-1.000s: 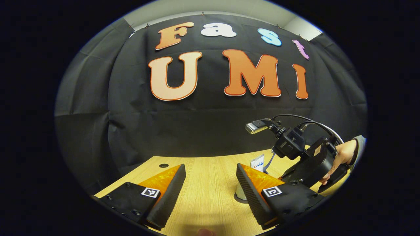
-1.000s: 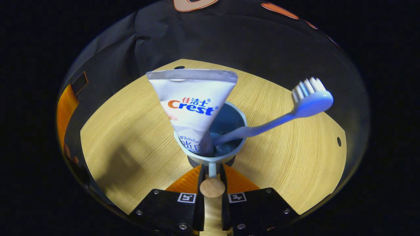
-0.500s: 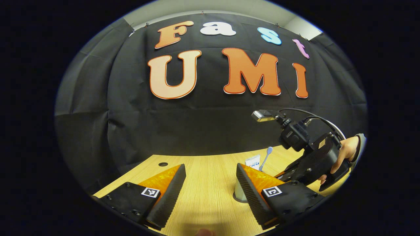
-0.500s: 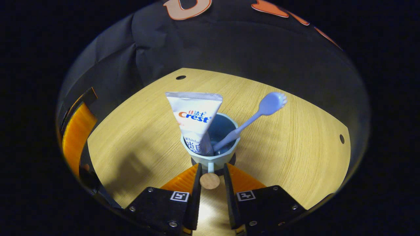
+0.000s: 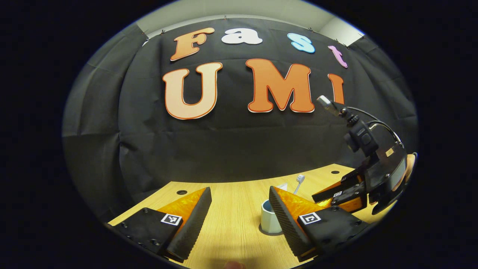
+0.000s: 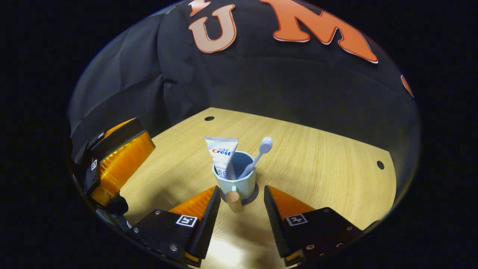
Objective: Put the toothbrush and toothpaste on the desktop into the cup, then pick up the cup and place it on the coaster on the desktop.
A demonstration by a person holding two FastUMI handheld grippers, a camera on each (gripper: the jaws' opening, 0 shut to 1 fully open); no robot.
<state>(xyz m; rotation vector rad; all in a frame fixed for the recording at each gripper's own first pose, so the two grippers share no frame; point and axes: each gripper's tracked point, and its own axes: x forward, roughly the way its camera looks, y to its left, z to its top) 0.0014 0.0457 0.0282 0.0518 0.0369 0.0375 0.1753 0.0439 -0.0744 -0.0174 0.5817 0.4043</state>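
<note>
A pale blue cup (image 6: 236, 184) stands upright on a dark round coaster (image 6: 254, 193). A white toothpaste tube (image 6: 222, 154) and a light blue toothbrush (image 6: 258, 154) stick out of it. My right gripper (image 6: 241, 190) is open, its fingers either side of the cup's handle with its wooden knob (image 6: 233, 197), not touching it. In the left gripper view the cup (image 5: 267, 220) sits just left of my right-hand finger, with the toothbrush (image 5: 300, 179) head above it. My left gripper (image 5: 239, 192) is open and holds nothing. The right gripper (image 5: 345, 192) hangs beyond the cup.
The wooden desktop (image 6: 317, 157) has small round holes (image 6: 209, 118) near its far edge. The black cloth wall closes off the back. The left gripper (image 6: 119, 157) stands at the left of the right gripper view. A hand (image 5: 409, 168) holds the right gripper.
My right gripper has opened, let go of the cup's handle and drawn back and up. The cup now stands alone on the coaster. My left gripper has barely moved.
</note>
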